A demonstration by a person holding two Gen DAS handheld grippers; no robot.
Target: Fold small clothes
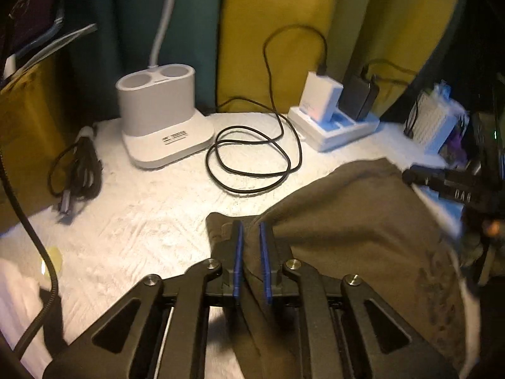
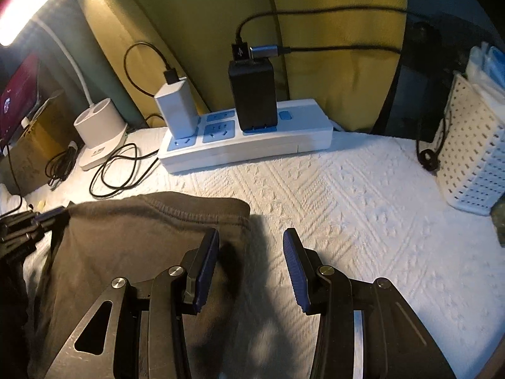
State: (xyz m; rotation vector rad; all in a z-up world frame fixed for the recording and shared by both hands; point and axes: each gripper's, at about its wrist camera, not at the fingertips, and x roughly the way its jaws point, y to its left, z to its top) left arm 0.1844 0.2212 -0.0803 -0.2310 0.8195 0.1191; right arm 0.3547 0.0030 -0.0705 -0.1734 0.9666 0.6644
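Now, from your left wrist view, the left gripper has its blue pads nearly together with a fold of the olive-brown garment pinched between them, near the cloth's left edge; the rest lies spread on the white textured cover toward your right. The bite looks narrow, so I'd judge a quick pull could let the fabric slide out of the pads. The looped black cable lies just beyond the cloth, and a wide sweep might drag it along.

From your right wrist view, the right gripper stands partly open and holds nothing: its left pad sits over the garment's right edge, its right pad over bare cover. If you close here, you may catch only the top layer, or pinch the cover with it. The power strip with its chargers and the white perforated basket stand near; lifting the cloth high toward them could snag a plug.
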